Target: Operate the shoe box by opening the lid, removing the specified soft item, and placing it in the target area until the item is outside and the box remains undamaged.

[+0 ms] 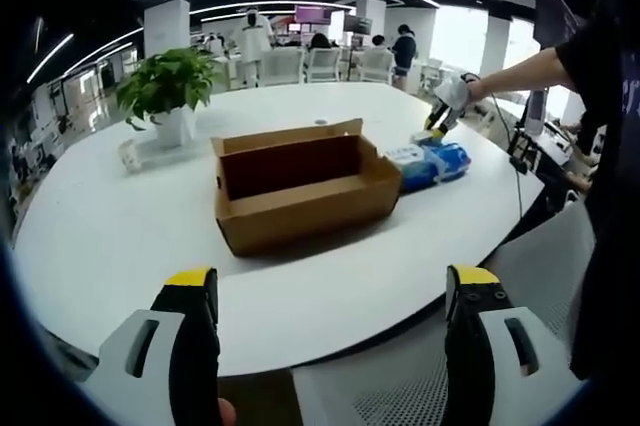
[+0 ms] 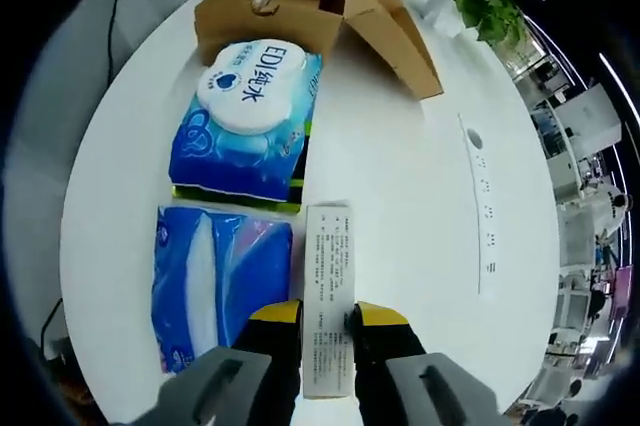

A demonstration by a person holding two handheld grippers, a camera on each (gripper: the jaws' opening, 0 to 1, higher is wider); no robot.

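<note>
**Kid:** Box [image 1: 305,186] is open already! Its lid stands up at the back, and I can't see a rip on it.

**Helper:** Right. So the opening part looks done. What else is out?

**Kid:** Two soft packs lie on the white table [image 2: 400,176], just beside the box. The wet wipes pack [image 2: 250,116] is blue with a white top. It sits closest to the box. The tissue pack [image 2: 215,281] is blue and squishy-looking, and it is next to the wipes.

**Helper:** And the right gripper [image 2: 328,331]?

**Kid:** It is pinching a long white paper slip [image 2: 328,296] — its jaws sit close on both sides. I think the slip is being set down by the packs.

**Helper:** And the left gripper [image 1: 335,311]?

**Kid:** Wide open, holding nothing, back at the near edge of the table.

**Helper:** So what is left?

**Kid:** Not much, I guess — let go of the slip. Something small and round is inside the box, but I can't tell what it is.
</note>
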